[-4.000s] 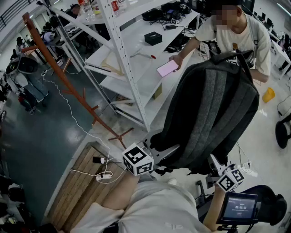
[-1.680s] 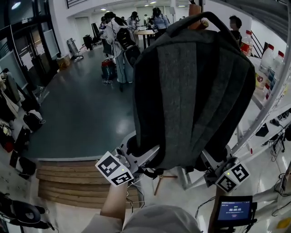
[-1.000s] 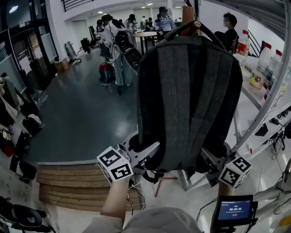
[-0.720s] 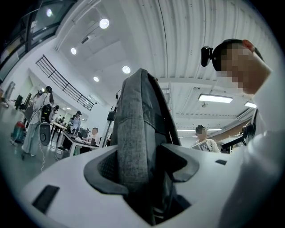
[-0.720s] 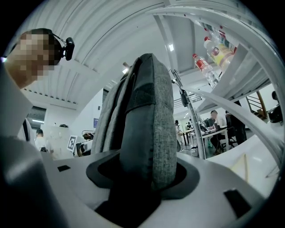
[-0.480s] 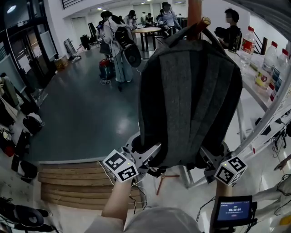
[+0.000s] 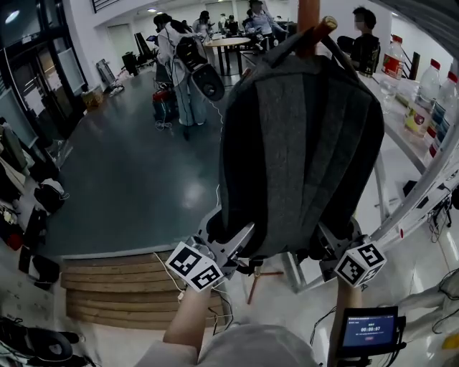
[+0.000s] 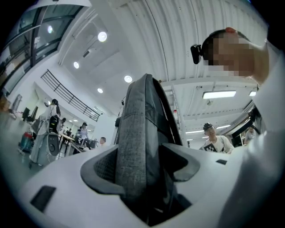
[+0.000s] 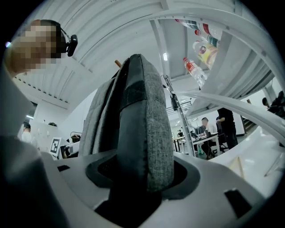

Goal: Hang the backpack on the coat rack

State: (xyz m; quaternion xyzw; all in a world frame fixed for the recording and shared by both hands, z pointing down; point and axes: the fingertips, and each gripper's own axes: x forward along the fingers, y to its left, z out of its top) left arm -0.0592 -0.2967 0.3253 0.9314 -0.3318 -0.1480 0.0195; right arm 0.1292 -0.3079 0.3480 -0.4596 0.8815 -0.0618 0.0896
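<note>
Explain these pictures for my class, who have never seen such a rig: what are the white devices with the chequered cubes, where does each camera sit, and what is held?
No robot here: a person holds a two-jaw gripper in each hand. The marked cubes are parts of those grippers. The head view comes from a camera on the person's head, looking down; each gripper view rides on its gripper and looks along the jaws. The left gripper and the right gripper are each shut on a lower corner of a grey backpack, raised against the wooden coat rack, its top handle at a peg. Below lie a dark floor and wooden steps.
</note>
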